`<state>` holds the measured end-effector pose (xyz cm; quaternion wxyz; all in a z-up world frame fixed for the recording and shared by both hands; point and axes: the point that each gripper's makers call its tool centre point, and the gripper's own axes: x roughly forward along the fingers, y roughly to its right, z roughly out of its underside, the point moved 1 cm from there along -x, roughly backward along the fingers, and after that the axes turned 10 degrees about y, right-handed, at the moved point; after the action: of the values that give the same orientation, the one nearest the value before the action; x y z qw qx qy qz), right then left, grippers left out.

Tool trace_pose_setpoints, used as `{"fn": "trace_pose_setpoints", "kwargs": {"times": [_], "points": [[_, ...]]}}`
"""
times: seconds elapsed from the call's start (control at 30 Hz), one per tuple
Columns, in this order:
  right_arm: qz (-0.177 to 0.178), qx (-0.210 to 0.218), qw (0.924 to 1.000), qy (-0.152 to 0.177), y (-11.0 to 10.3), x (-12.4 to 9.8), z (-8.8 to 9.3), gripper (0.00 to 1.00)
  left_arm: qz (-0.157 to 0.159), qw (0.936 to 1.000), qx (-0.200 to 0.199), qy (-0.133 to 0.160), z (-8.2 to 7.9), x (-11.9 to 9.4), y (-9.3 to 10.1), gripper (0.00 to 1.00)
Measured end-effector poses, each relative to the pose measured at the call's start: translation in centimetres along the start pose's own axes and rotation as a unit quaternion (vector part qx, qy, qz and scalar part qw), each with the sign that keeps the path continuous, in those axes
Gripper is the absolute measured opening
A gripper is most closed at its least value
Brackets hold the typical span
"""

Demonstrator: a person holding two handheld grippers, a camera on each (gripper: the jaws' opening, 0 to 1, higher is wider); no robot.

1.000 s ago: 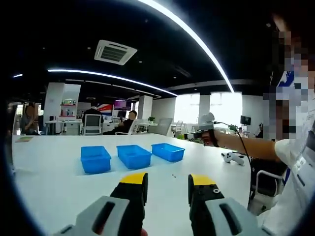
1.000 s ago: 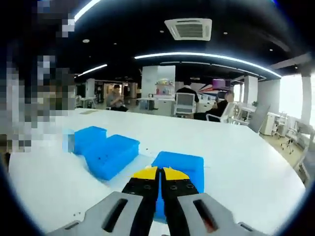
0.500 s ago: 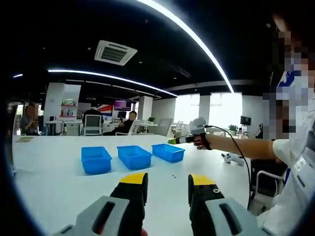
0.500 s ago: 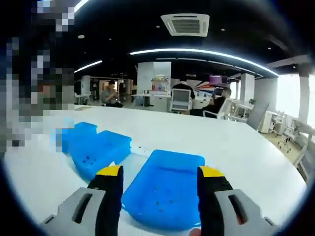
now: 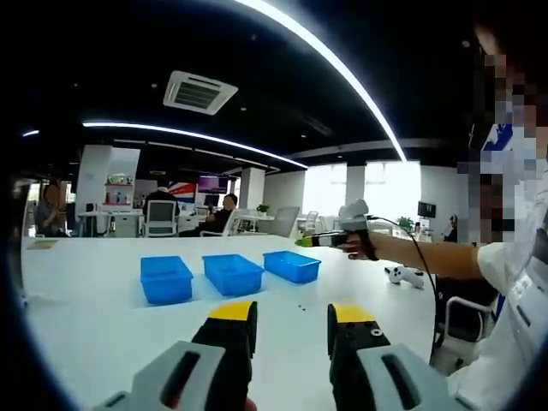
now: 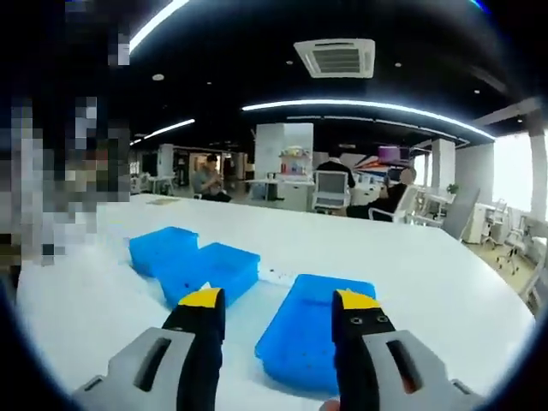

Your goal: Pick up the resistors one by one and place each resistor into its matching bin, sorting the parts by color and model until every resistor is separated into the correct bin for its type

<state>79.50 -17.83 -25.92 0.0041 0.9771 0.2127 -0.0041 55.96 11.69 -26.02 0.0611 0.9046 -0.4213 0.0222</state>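
Three blue bins stand in a row on the white table (image 5: 94, 317): a left bin (image 5: 166, 278), a middle bin (image 5: 233, 272) and a right bin (image 5: 293, 265). A few tiny dark resistors (image 5: 301, 306) lie loose on the table in front of them. My left gripper (image 5: 291, 312) is open and holds nothing, well short of the bins. A person's hand holds my right gripper (image 5: 330, 241) in the air, above and just right of the right bin. In the right gripper view, my right gripper (image 6: 279, 300) is open and empty above the nearest bin (image 6: 321, 338), with the other two bins (image 6: 218, 267) (image 6: 163, 248) beyond it.
A white controller-like object (image 5: 404, 274) lies on the table at the right, beside the person's sleeve (image 5: 514, 282). Behind the table are office desks, chairs and seated people (image 5: 224, 212). Bare table surface stretches to the left of and in front of the bins.
My right gripper went from shut to open over the nearest bin, then drew back and up from it. The left gripper has not moved.
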Motion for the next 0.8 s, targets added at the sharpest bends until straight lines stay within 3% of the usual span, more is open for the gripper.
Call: {"fn": "trace_pose_setpoints", "kwargs": {"times": [0.07,0.4,0.6,0.8], "points": [[-0.020,0.025,0.9992,0.024,-1.9,-1.8,-1.2,0.50,-0.001,1.0000,0.000,0.001,-0.1,-0.1,-0.2,0.35],[-0.088,-0.008,0.9940,0.064,-8.0,-10.2,-3.2,0.50,-0.002,1.0000,0.001,0.003,-0.2,-0.2,-0.3,0.35],[-0.098,-0.044,0.9922,0.063,-9.6,-15.1,-1.9,0.49,-0.005,1.0000,0.003,0.004,-0.3,-0.3,-0.3,0.35],[-0.094,-0.028,0.9937,0.055,-10.3,-18.4,0.4,0.49,-0.004,1.0000,0.003,0.003,-0.3,-0.2,-0.2,0.35]]}}
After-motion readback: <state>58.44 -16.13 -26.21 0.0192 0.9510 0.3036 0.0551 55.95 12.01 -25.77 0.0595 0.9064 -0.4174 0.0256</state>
